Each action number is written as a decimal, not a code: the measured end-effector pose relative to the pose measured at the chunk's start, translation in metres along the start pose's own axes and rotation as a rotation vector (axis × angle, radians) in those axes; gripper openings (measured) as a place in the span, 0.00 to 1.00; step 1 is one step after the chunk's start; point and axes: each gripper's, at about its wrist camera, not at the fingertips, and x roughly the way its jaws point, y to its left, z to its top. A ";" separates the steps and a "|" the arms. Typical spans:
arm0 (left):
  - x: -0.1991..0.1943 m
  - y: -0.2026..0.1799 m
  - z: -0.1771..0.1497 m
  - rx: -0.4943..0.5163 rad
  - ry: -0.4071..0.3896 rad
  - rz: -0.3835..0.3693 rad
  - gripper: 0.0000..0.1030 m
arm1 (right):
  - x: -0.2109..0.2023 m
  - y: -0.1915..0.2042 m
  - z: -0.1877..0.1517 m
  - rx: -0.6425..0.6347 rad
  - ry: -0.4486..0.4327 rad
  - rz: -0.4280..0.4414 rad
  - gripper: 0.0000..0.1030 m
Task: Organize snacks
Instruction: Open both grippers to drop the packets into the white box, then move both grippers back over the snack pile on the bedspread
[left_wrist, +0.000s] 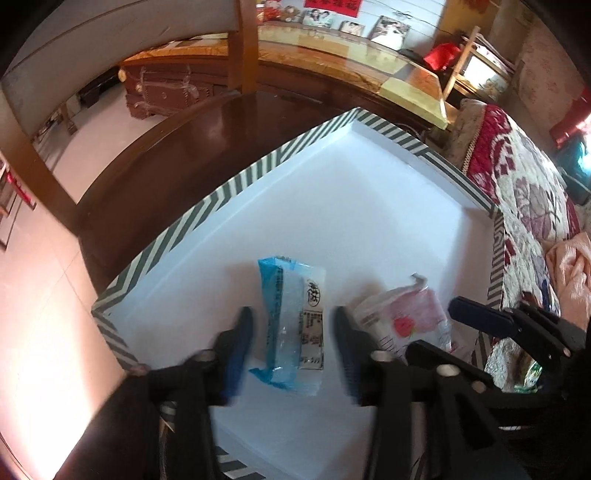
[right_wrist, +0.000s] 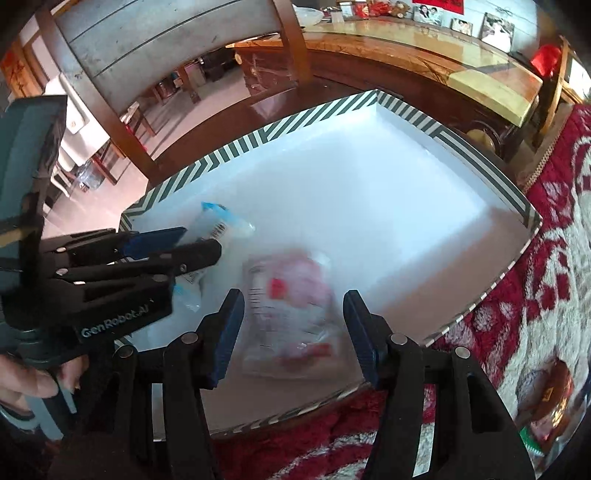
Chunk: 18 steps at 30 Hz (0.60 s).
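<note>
Two snack packets lie in a white box with a green-and-white striped rim, both tongs released above them.

Left wrist view: the left tongs (left_wrist: 293, 332) stand spread wide and hold nothing, with the blue-and-clear snack packet (left_wrist: 291, 326) lying flat on the box floor between their blue fingertips (left_wrist: 242, 328). Just right of it lies the pink strawberry snack packet (left_wrist: 413, 317), near the box's striped rim (left_wrist: 184, 225). The right tongs (left_wrist: 480, 317) reach in from the right edge over that packet. The box sits partly on a dark wooden chair seat (left_wrist: 177, 155) and against a floral red quilt (left_wrist: 524, 192).

Right wrist view: the right tongs (right_wrist: 293, 325) are spread apart and empty, the blurred pink strawberry snack packet (right_wrist: 291, 299) on the box floor between them. The left tongs (right_wrist: 173, 245) come in from the left over the blue-and-clear snack packet (right_wrist: 221, 221), which lies near the striped rim (right_wrist: 258, 136). Another orange packet (right_wrist: 550, 395) lies on the quilt (right_wrist: 554, 229) outside the box.
</note>
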 end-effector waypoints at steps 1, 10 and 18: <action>-0.002 0.001 -0.001 -0.016 -0.005 -0.008 0.65 | -0.004 0.001 -0.001 0.000 -0.013 0.004 0.55; -0.039 -0.038 -0.021 0.009 -0.102 -0.034 0.80 | -0.081 -0.010 -0.041 0.044 -0.220 -0.041 0.55; -0.057 -0.103 -0.056 0.133 -0.141 -0.124 0.82 | -0.142 -0.050 -0.113 0.118 -0.284 -0.195 0.57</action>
